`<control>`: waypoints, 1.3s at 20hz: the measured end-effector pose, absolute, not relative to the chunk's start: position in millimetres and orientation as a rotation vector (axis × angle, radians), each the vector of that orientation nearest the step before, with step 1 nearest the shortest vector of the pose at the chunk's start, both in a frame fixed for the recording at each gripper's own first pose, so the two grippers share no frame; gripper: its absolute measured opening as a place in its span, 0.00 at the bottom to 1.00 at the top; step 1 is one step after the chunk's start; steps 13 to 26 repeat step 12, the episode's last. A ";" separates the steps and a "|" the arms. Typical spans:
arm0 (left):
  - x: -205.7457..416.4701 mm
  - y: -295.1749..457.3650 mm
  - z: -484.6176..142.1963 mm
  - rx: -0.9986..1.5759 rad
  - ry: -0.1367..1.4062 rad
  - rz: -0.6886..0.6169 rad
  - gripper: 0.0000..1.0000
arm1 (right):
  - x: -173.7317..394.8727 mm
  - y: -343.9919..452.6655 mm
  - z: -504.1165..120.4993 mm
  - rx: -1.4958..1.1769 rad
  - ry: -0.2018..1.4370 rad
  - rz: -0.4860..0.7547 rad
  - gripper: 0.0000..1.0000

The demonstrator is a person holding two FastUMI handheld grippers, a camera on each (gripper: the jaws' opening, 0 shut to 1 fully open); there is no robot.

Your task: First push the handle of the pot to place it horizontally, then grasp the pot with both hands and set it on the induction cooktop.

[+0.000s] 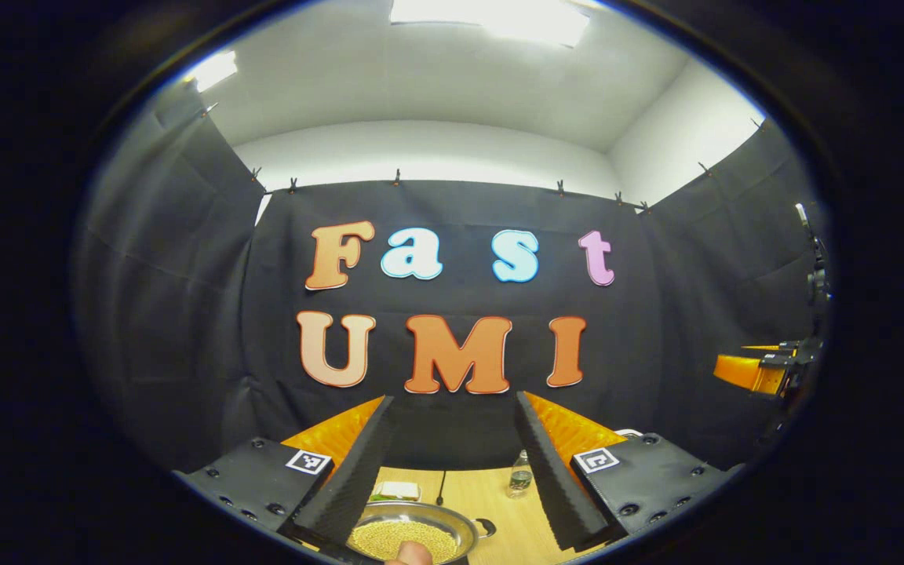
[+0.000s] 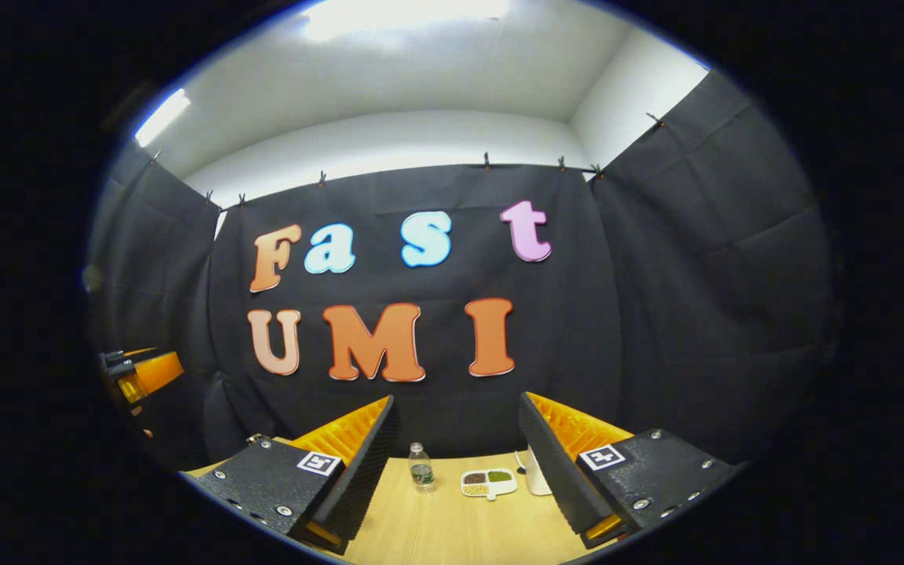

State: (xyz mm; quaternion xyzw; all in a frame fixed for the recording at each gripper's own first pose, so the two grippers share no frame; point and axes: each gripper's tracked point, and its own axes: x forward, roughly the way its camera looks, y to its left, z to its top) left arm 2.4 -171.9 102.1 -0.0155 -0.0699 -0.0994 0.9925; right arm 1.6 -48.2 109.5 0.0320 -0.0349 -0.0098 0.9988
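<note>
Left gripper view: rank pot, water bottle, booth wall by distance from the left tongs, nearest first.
1. Pot: bottom centre, between the left tongs, holding yellowish grains.
2. Water bottle: farther back on the table, right of centre.
3. Booth wall: behind the table, farthest.

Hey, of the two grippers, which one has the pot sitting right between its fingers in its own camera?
The left gripper: in its view the steel pot of yellow grains lies low between its open fingers. The right gripper frames bare table, a bottle and a small dish.

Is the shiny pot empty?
No, the round silver metal pot in the left gripper view holds a layer of small yellowish grains.
</note>
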 end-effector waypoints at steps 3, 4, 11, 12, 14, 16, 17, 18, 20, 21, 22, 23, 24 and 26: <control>-4.7 -191.9 104.1 -0.024 -0.144 -0.236 0.97 | -22.0 -83.1 115.1 0.094 -0.090 -0.053 0.95; -5.9 -196.4 106.6 -0.022 -0.149 -0.243 0.97 | -25.4 -91.7 113.9 0.097 -0.090 -0.063 0.95; -14.0 -218.3 102.0 -0.036 -0.130 -0.261 0.97 | -32.0 -119.4 106.4 0.095 -0.075 -0.087 0.95; -15.5 -219.7 101.5 -0.037 -0.129 -0.261 0.97 | -32.8 -120.0 107.2 0.097 -0.078 -0.086 0.95; -15.5 -219.7 101.5 -0.037 -0.129 -0.261 0.97 | -32.8 -120.0 107.2 0.097 -0.078 -0.086 0.95; -15.5 -219.7 101.5 -0.037 -0.129 -0.261 0.97 | -32.8 -120.0 107.2 0.097 -0.078 -0.086 0.95; -15.5 -219.7 101.5 -0.037 -0.129 -0.261 0.97 | -32.8 -120.0 107.2 0.097 -0.078 -0.086 0.95; -15.5 -219.7 101.5 -0.037 -0.129 -0.261 0.97 | -32.8 -120.0 107.2 0.097 -0.078 -0.086 0.95; -15.5 -219.7 101.5 -0.037 -0.129 -0.261 0.97 | -32.8 -120.0 107.2 0.097 -0.078 -0.086 0.95; -15.5 -219.7 101.5 -0.037 -0.129 -0.261 0.97 | -32.8 -120.0 107.2 0.097 -0.078 -0.086 0.95; -15.5 -219.7 101.5 -0.037 -0.129 -0.261 0.97 | -32.8 -120.0 107.2 0.097 -0.078 -0.086 0.95; -15.5 -219.7 101.5 -0.037 -0.129 -0.261 0.97 | -32.8 -120.0 107.2 0.097 -0.078 -0.086 0.95; -15.5 -219.7 101.5 -0.037 -0.129 -0.261 0.97 | -32.8 -120.0 107.2 0.097 -0.078 -0.086 0.95; -15.5 -219.7 101.5 -0.037 -0.129 -0.261 0.97 | -32.8 -120.0 107.2 0.097 -0.078 -0.086 0.95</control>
